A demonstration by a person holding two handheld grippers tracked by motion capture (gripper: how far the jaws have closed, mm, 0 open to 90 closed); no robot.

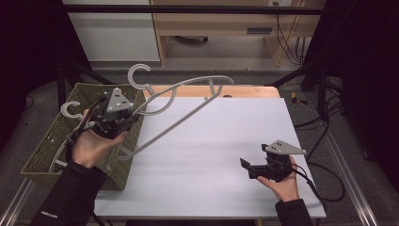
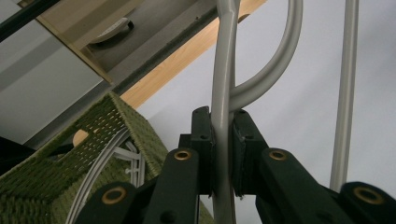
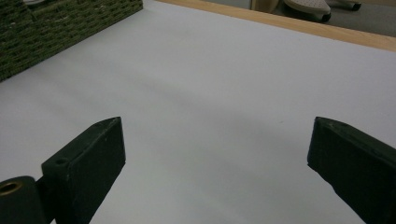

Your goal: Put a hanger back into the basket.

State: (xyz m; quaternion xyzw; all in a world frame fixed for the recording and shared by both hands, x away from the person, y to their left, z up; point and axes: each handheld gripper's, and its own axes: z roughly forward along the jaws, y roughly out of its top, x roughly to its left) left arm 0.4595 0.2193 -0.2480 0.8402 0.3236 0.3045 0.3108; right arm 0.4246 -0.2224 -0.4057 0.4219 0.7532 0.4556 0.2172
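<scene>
The grey plastic clothes hanger [image 1: 183, 110] is held up in the air over the left part of the table, its long bottom bar slanting from low near the basket's front right corner up and away toward the table's far edge, with its hook [image 1: 139, 75] curling up at the far left, above the basket. The left gripper [image 1: 123, 121] has its jaws clamped on one rounded bar of that hanger; in the left gripper view the bar runs straight up between the two black pads [image 2: 203, 140], a curved branch splits off to the right just above them, and a second thin straight bar stands well apart at the right. The green woven rectangular basket [image 1: 49, 141] sits at the table's left edge, and inside it lie more grey hangers [image 1: 70, 109], one hook poking up over the far rim. The right gripper [image 1: 245, 165] hangs low over the near right of the smooth, pale grey table top [image 1: 211, 165], its jaws spread wide apart with nothing between them. The whole middle and right of the top is bare, with a strip of light wood [image 1: 244, 91] showing along the far edge.
</scene>
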